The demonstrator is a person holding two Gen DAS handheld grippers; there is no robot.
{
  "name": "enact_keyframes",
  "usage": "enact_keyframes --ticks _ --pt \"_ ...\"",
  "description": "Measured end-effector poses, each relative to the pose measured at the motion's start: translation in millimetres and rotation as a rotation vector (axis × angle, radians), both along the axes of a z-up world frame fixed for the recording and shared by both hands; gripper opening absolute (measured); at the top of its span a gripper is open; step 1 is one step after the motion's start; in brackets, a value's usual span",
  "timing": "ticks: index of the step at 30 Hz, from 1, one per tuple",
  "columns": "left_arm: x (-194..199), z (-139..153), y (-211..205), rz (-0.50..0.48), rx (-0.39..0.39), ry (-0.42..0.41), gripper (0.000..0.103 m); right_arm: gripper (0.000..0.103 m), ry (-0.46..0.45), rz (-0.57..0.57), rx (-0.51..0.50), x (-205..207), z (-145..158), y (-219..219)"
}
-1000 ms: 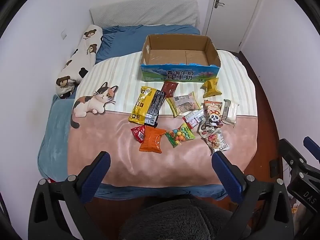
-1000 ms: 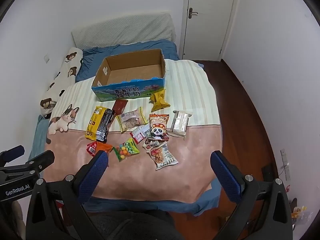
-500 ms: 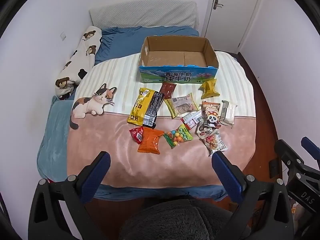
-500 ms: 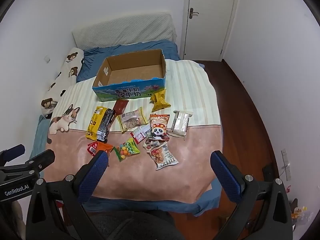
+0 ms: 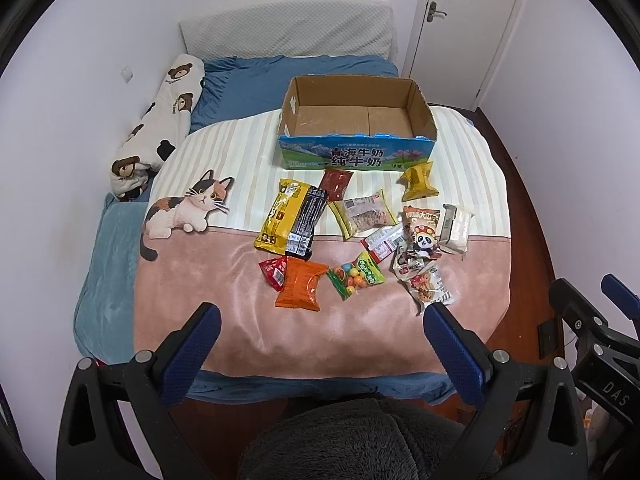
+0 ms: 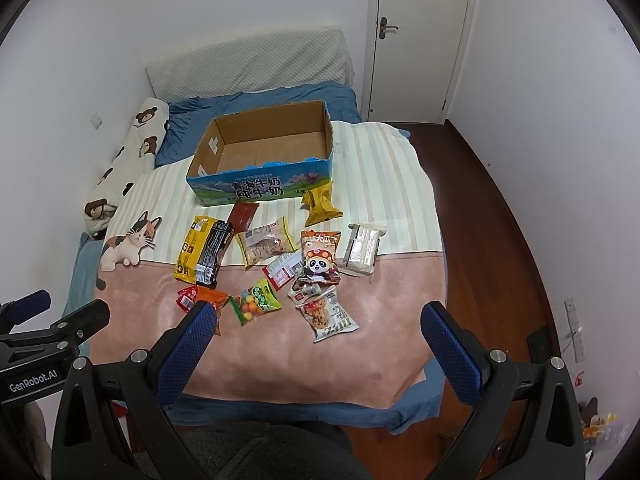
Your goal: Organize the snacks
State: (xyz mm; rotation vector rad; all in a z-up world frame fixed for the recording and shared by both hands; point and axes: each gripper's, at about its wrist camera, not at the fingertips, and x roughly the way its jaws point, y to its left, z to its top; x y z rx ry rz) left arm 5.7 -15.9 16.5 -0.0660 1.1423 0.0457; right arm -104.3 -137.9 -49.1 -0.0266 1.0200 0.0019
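Snacks [image 5: 352, 236] scattered on blanket [image 5: 240, 320] nr cardboard box [image 5: 356, 156]; left gripper [image 5: 320, 344] & right gripper [image 6: 318, 338] both wide open, holding nothing.

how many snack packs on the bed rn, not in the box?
12, all lying before the box, none inside it; overlaps may hide more. Far row: dark red, gold. Middle: yellow-black, clear bun, red-white, panda, white. Near: small red, orange, candy, two at right.

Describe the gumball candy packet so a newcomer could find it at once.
Start at the open cardboard box on the bed, then drop to the snack pile on the pink blanket. The green gumball packet lies right of the orange packet; only it shows multicoloured balls through a clear window.
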Motion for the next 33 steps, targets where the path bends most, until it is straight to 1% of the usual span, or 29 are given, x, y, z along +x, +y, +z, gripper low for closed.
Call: enact_keyframes --ticks 33 --pt "0.2 -4.2 2.7 0.001 -0.011 -0.010 0.103 0.103 -0.013 0.003 -0.001 2.8 4.8 5.4"
